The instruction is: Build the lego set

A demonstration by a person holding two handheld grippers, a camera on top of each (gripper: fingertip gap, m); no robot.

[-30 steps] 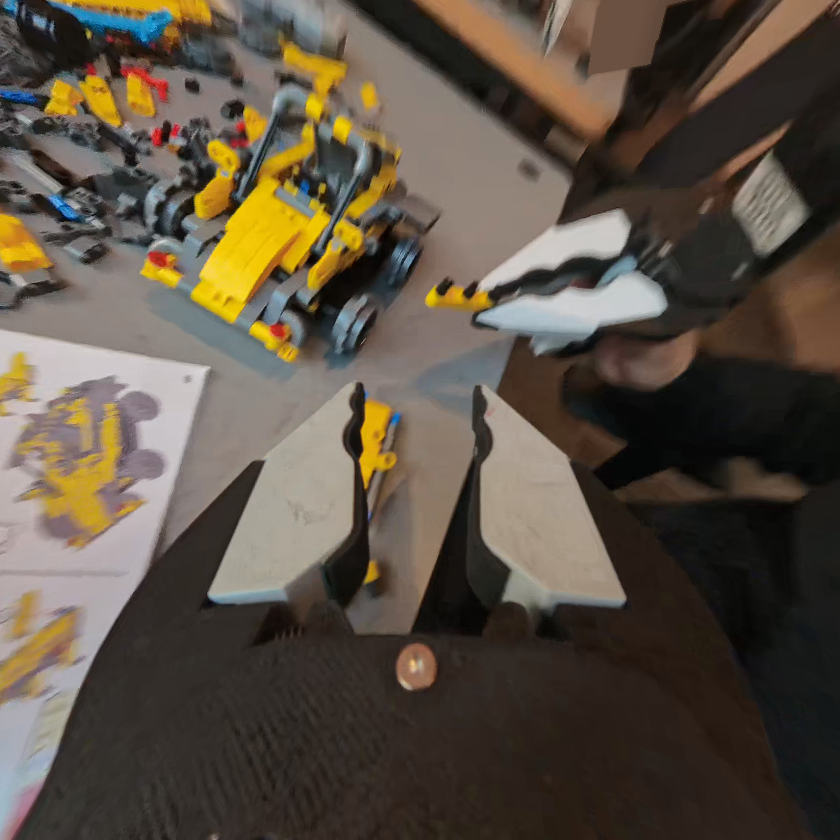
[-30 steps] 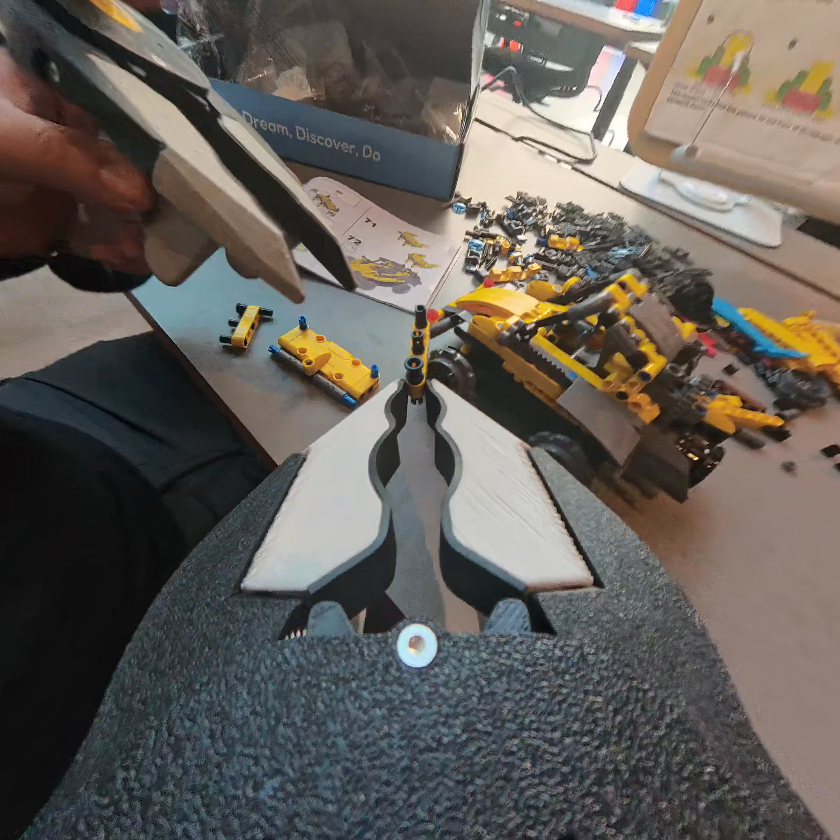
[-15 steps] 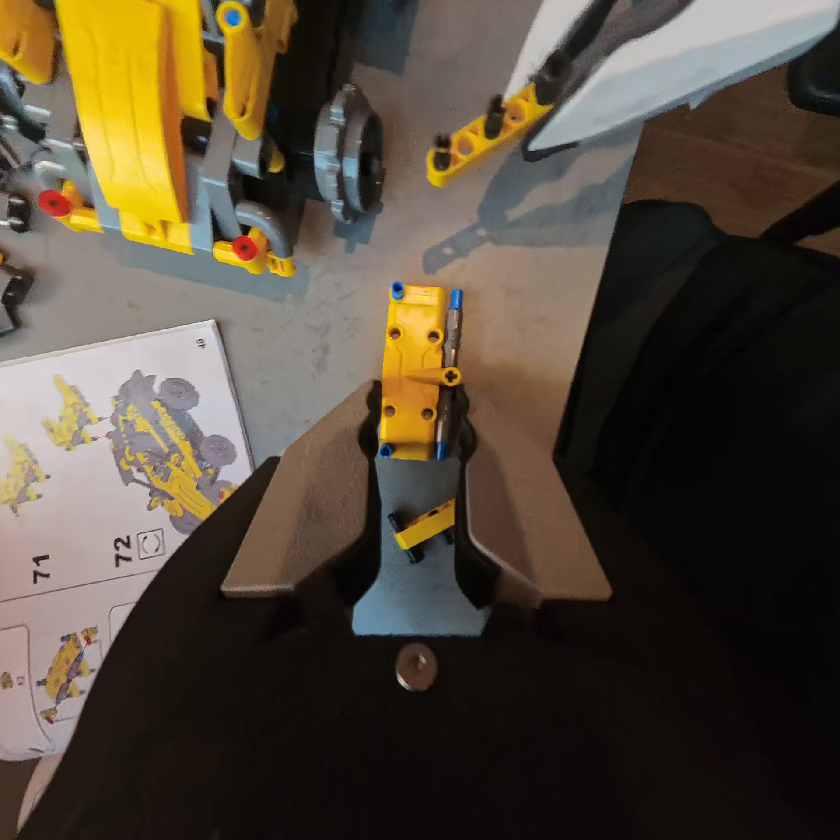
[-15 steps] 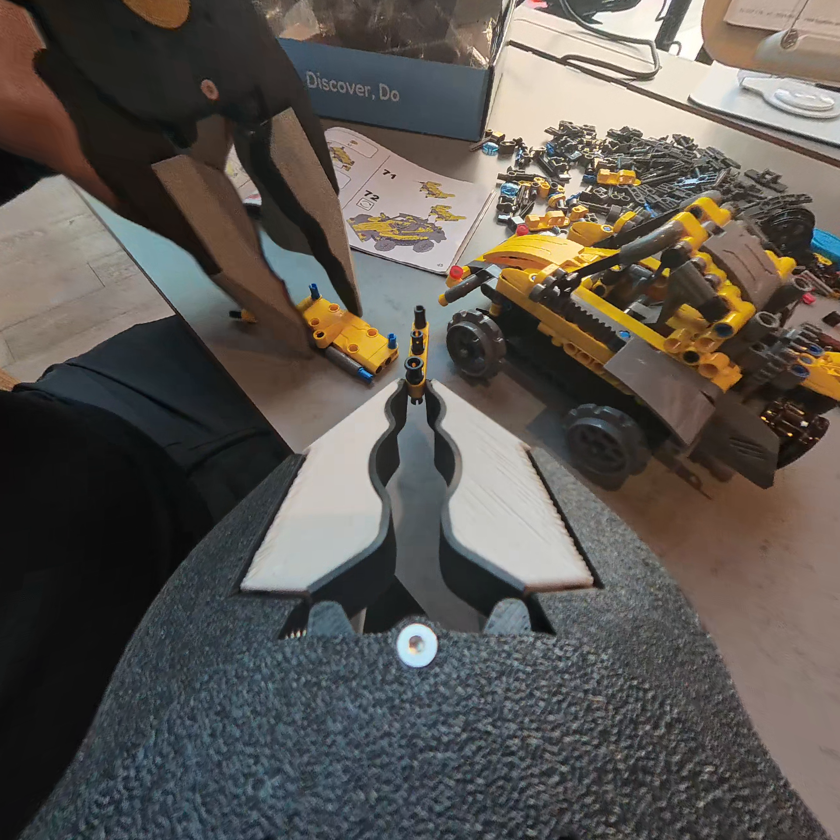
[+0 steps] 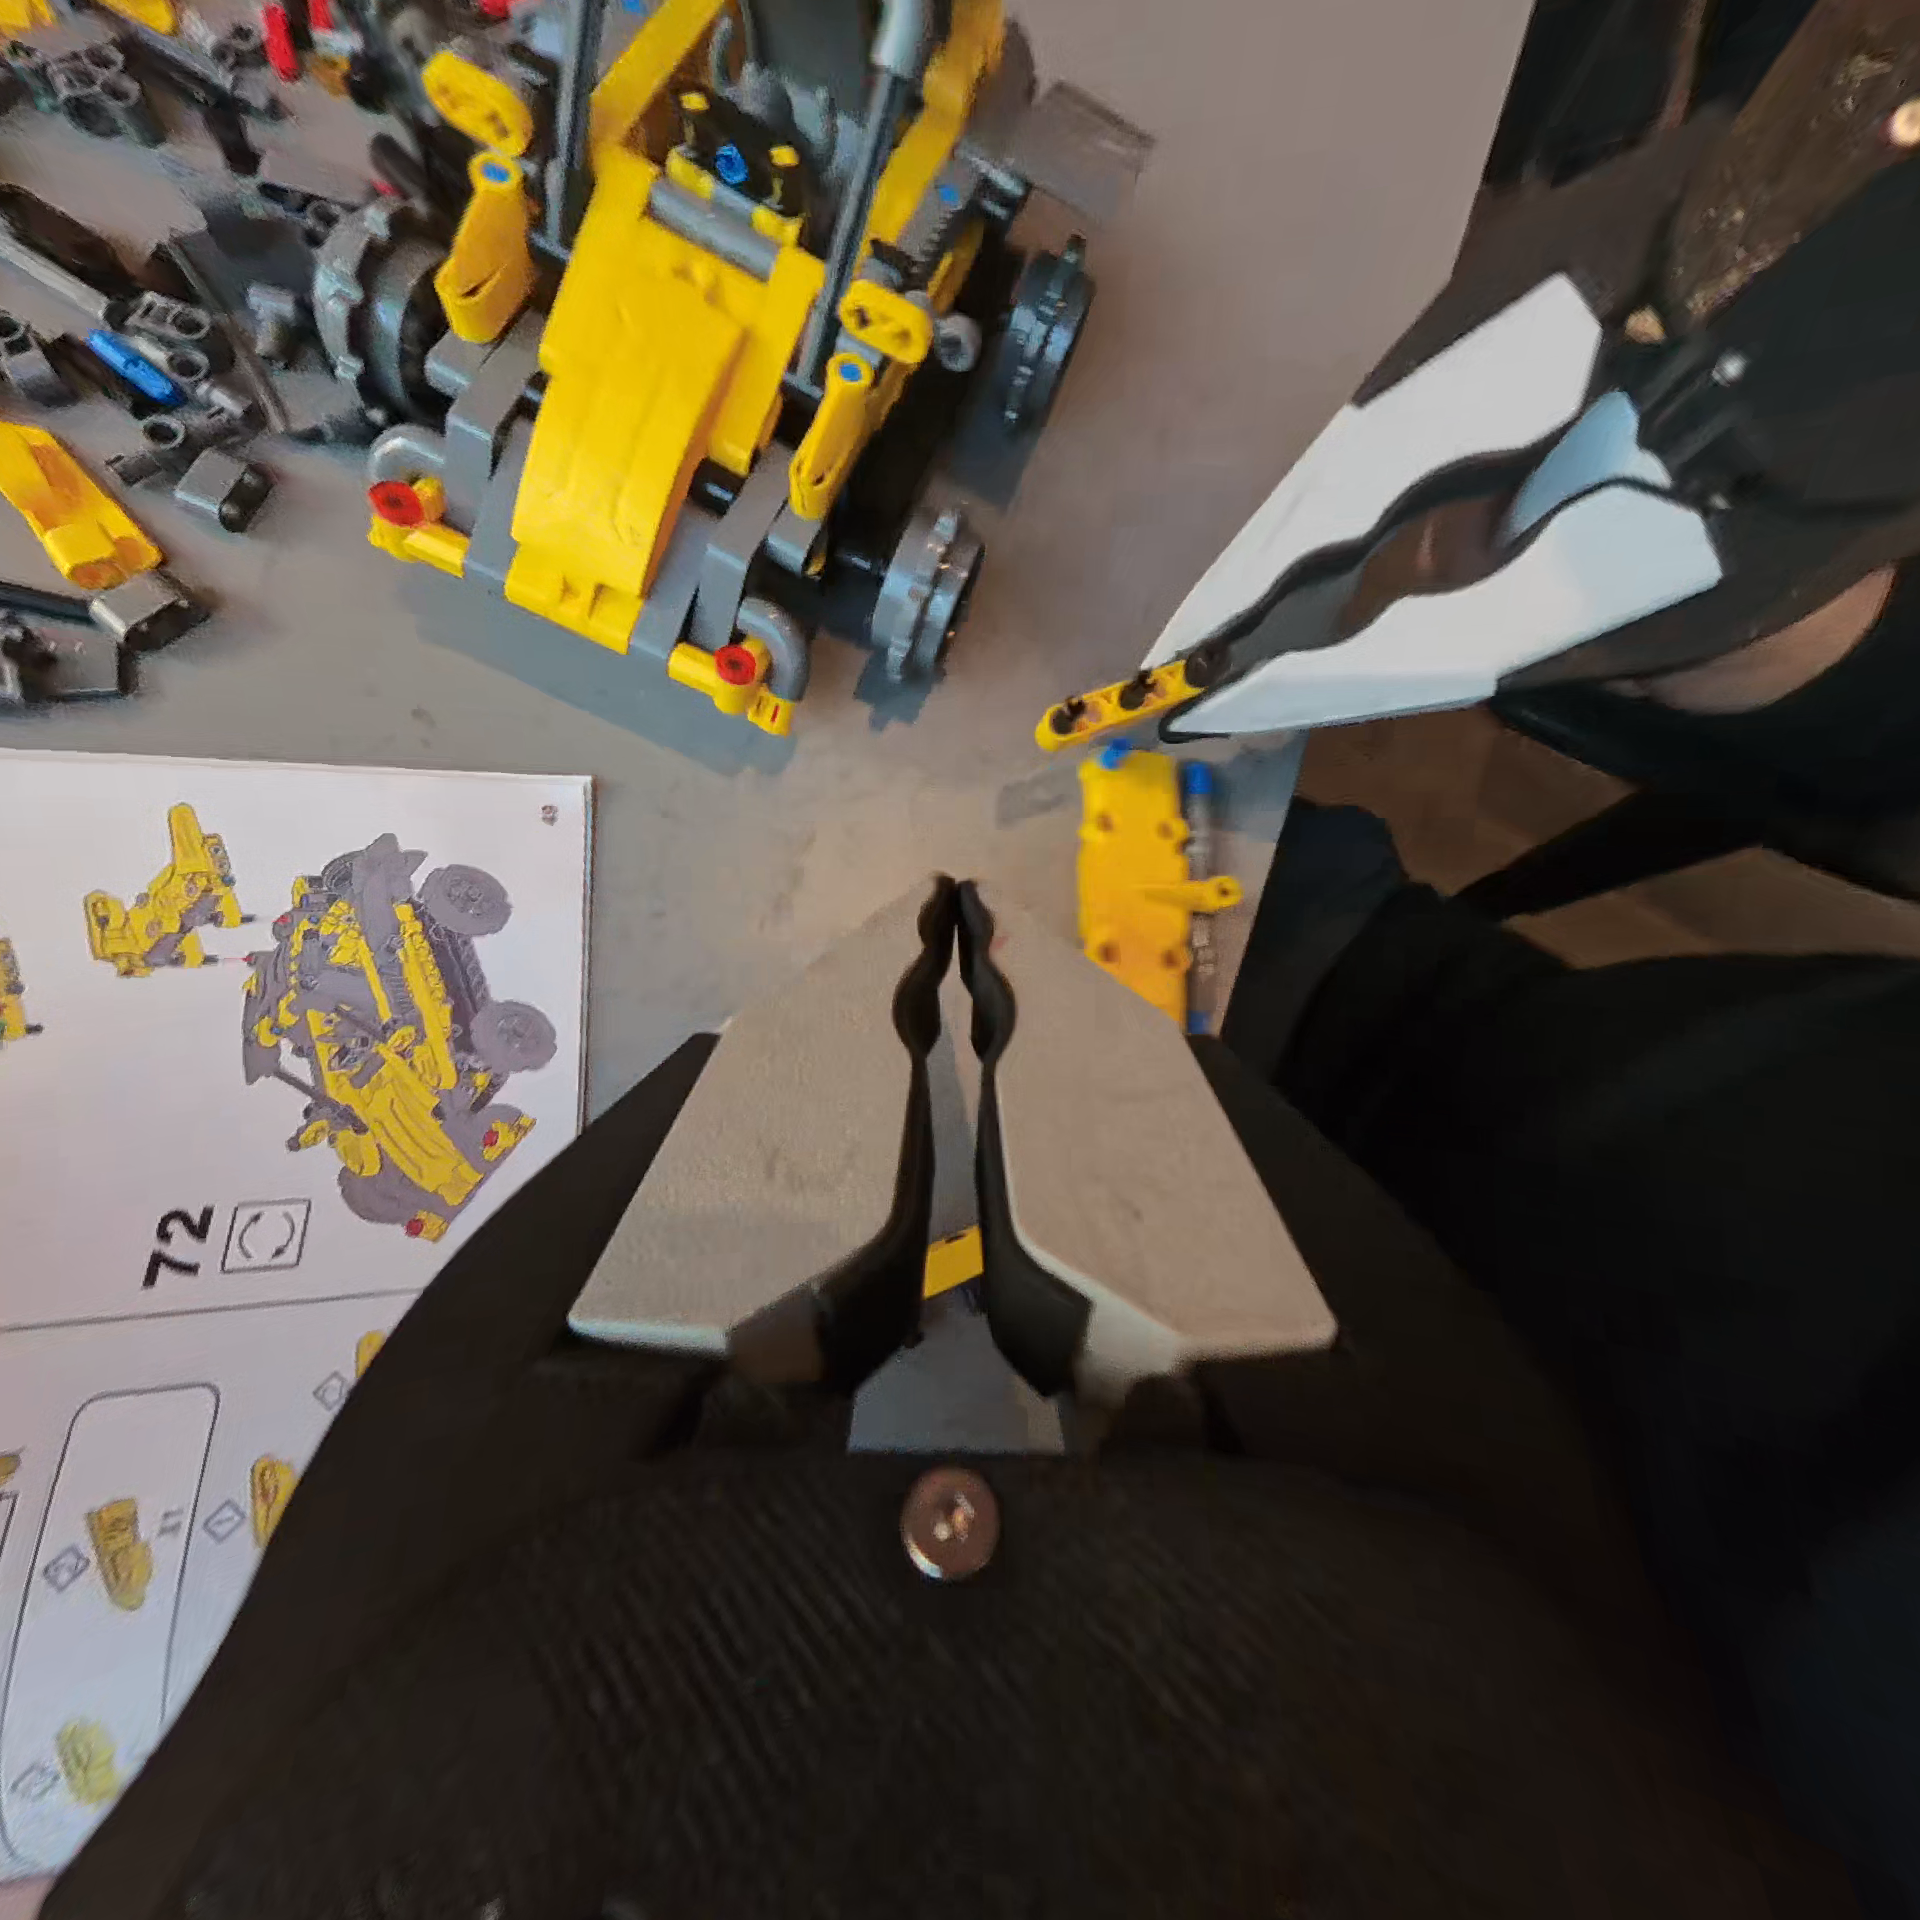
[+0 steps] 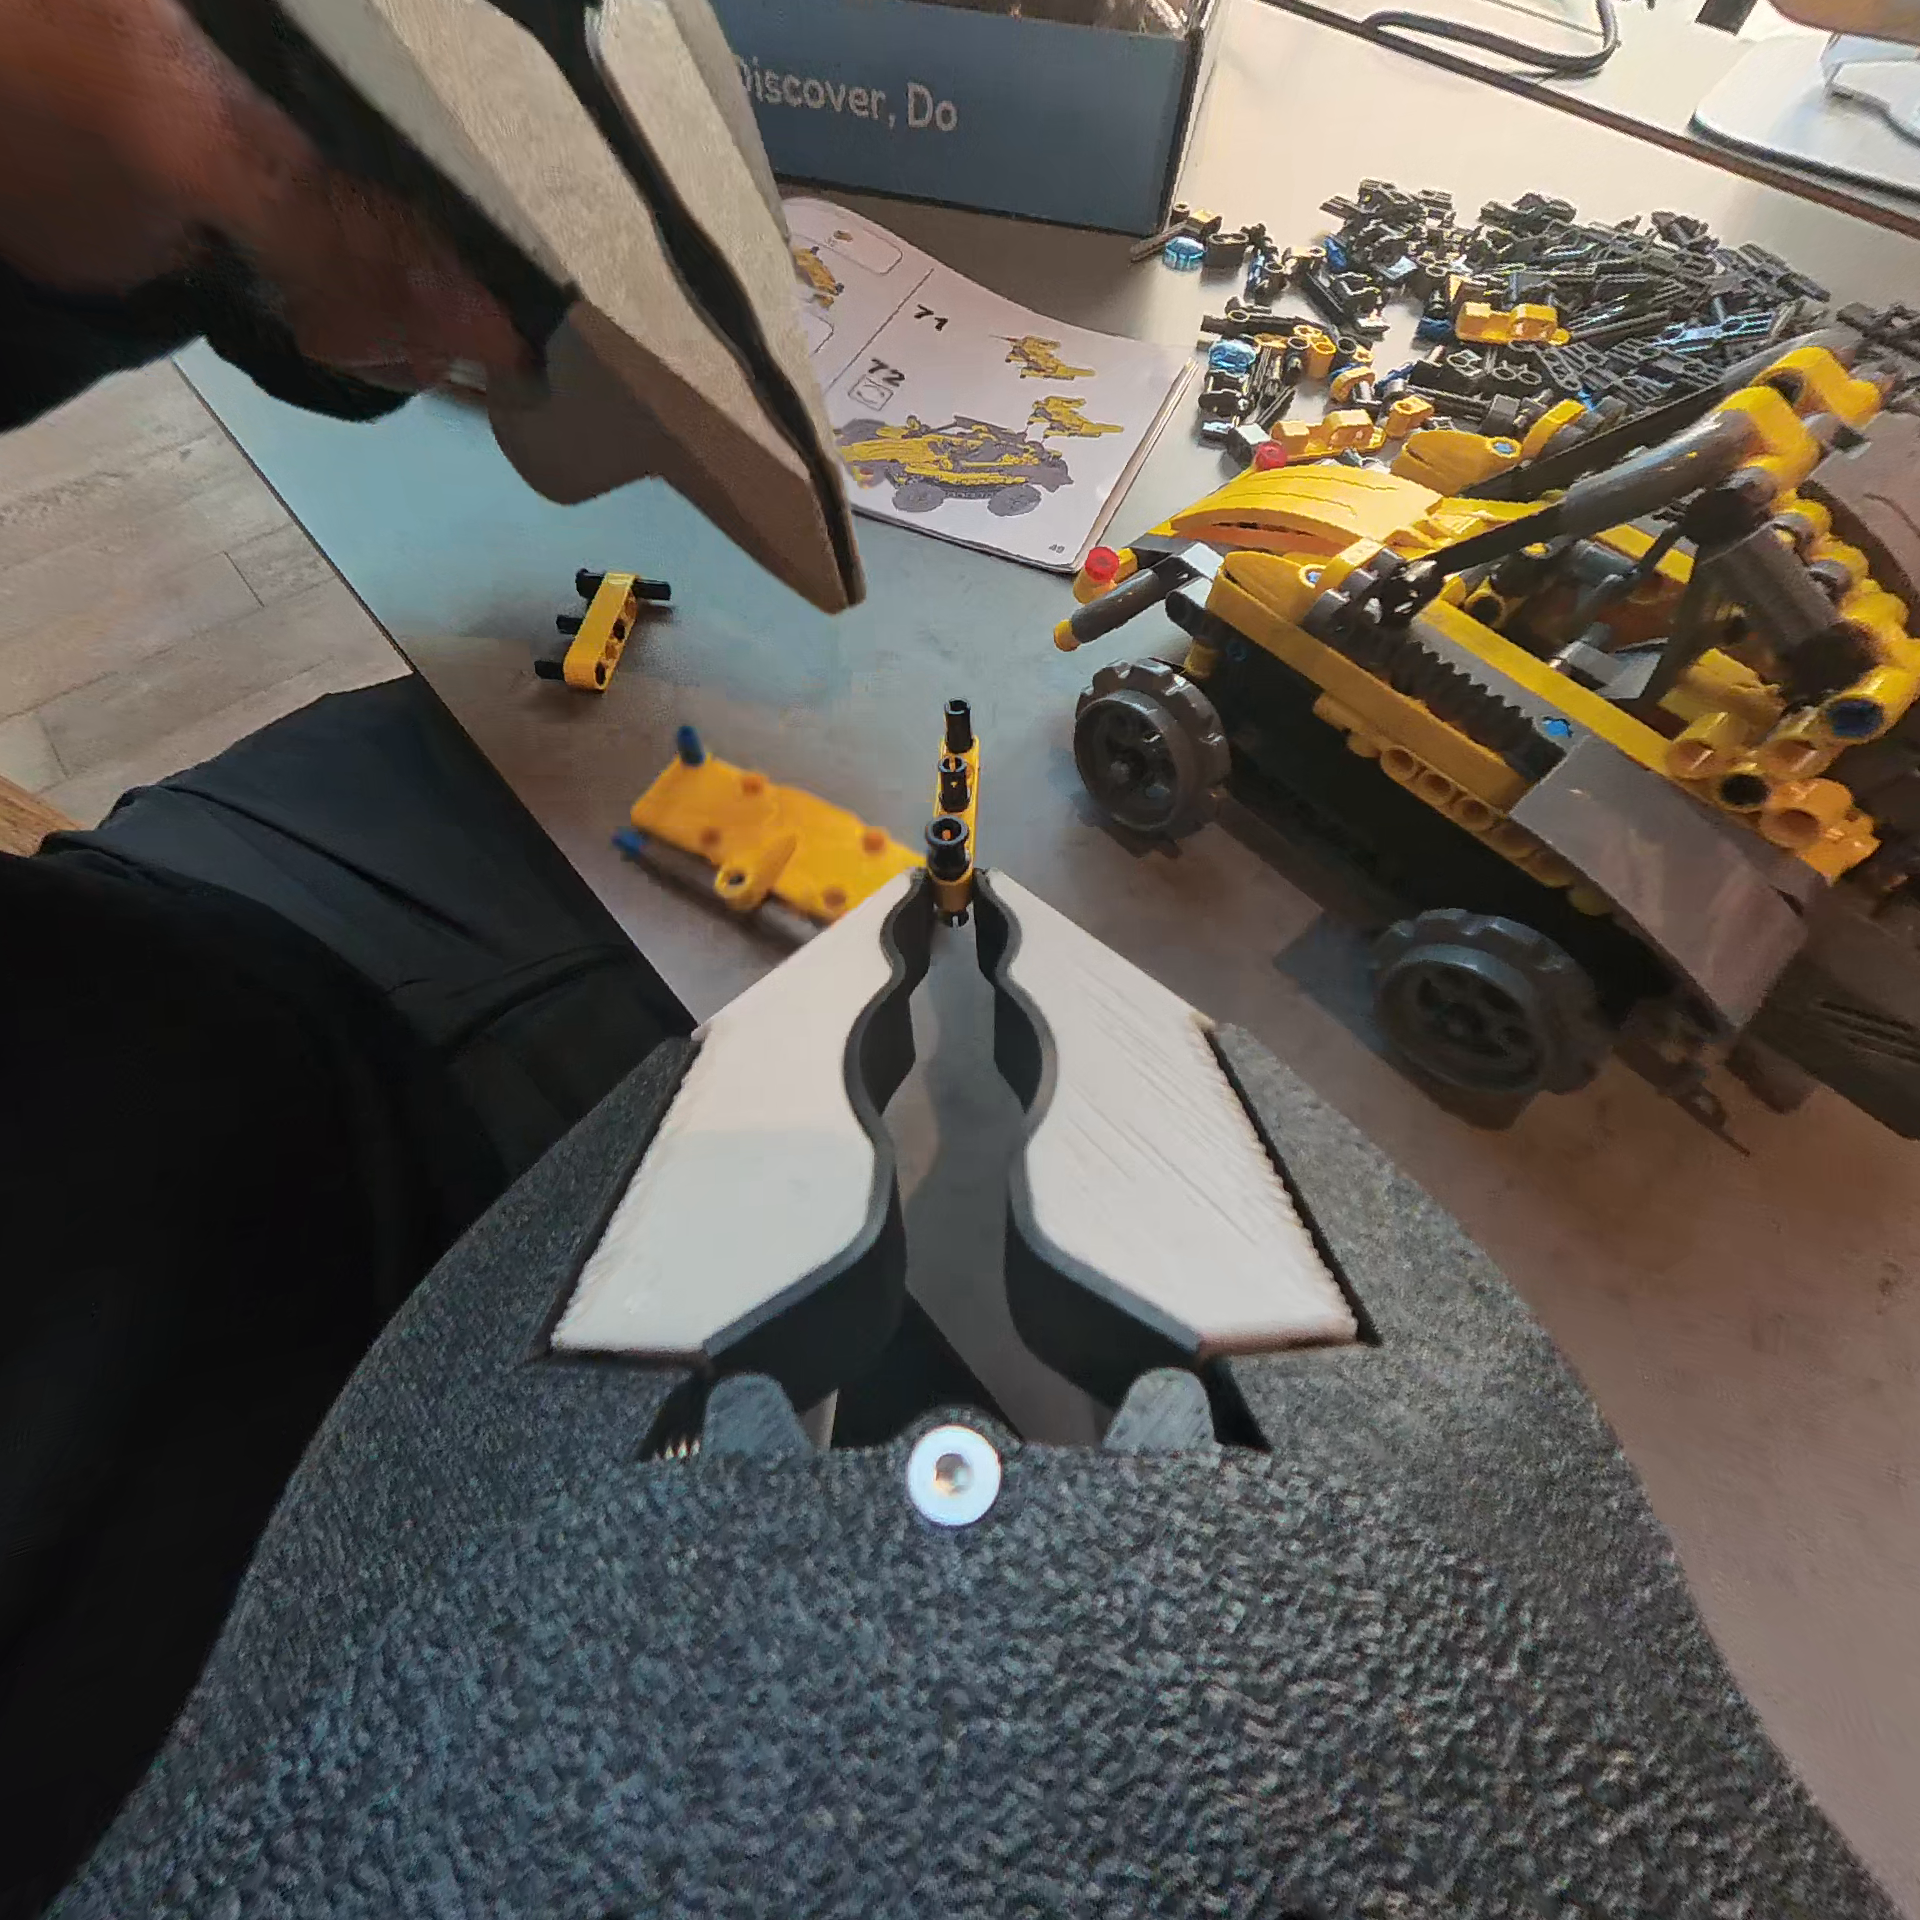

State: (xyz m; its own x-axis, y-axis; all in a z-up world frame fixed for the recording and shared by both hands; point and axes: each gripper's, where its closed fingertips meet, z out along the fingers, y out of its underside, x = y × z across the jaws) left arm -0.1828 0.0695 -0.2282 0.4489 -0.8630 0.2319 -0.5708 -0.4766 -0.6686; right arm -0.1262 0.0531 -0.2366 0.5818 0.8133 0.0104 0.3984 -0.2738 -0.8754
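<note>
My left gripper (image 5: pixel 954 896) is shut with nothing between its tips, hovering above the grey table (image 5: pixel 790 883). It also shows at the top left of the right wrist view (image 6: pixel 840 587). A yellow panel piece with blue pins (image 5: pixel 1132 883) lies just right of its tips near the table edge. A small yellow beam with black pins (image 6: pixel 603 629) lies under it. My right gripper (image 6: pixel 951 896) is shut on a thin yellow beam with black pins (image 6: pixel 954 810), held above the panel piece (image 6: pixel 769 842); this beam also shows in the left wrist view (image 5: pixel 1117 704).
A yellow and grey brick vehicle (image 5: pixel 665 416) (image 6: pixel 1507 727) stands mid-table. An open instruction booklet (image 5: pixel 291 1039) (image 6: pixel 987 416) lies beside it. Several loose parts (image 6: pixel 1455 291) lie behind, with a blue box (image 6: pixel 966 114) at the back. The table edge and a dark-clothed leg (image 6: pixel 260 987) are close. The grippers' ends are close to 7 cm from one another.
My left gripper was open over the yellow panel piece; it has shut empty, lifted and shifted left of it. My right gripper still holds the thin beam, now closer to the panel.
</note>
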